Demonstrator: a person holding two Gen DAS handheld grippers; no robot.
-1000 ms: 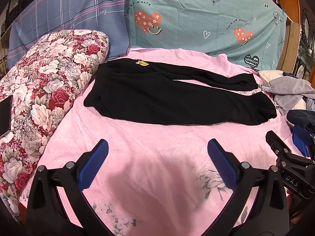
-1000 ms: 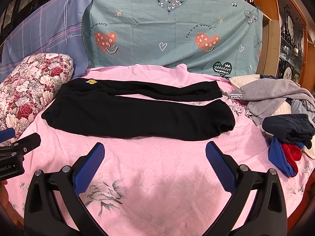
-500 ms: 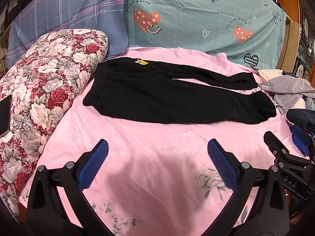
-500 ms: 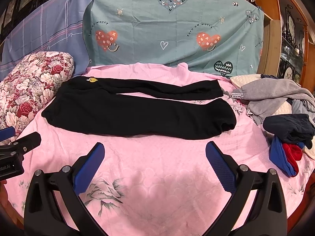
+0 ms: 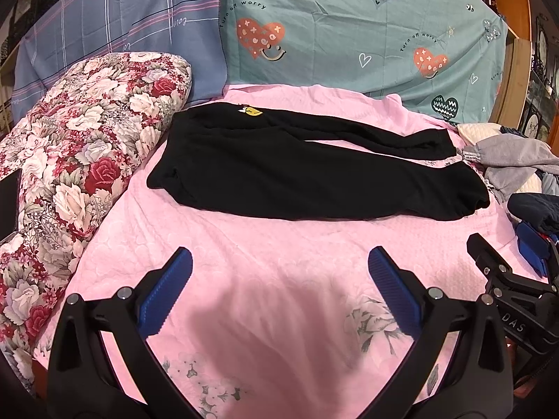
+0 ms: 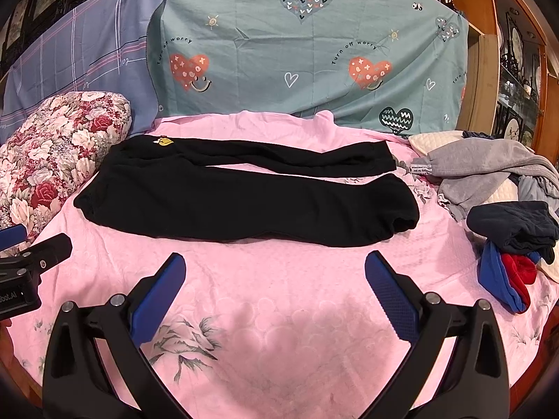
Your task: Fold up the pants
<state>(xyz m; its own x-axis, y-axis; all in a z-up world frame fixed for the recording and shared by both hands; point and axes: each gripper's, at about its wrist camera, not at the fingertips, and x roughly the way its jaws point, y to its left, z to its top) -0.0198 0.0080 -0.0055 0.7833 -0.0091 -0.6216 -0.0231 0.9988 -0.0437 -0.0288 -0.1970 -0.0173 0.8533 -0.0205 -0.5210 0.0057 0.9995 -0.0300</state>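
The black pants (image 6: pixel 244 199) lie spread flat across the pink bed sheet (image 6: pixel 279 296), waistband toward the floral pillow (image 5: pixel 80 160) on the left, the two legs running to the right and splitting slightly apart near the cuffs; a small yellow tag (image 5: pixel 252 111) sits at the far waist corner. The left gripper (image 5: pixel 279 269) and the right gripper (image 6: pixel 274 272) both hover over bare sheet on the near side of the garment, each with its jaws spread wide and holding nothing. The pants look like a soft, thick knit: light, limp and likely to sag and drag on the sheet rather than hold a shape, so a pinch through a single layer could leave the under layer behind. The near waist corner and the near cuff seem the sensible holds for bringing one leg over the other. A heap of other clothes (image 6: pixel 506 188) lies just beyond the cuffs, close enough to snag.
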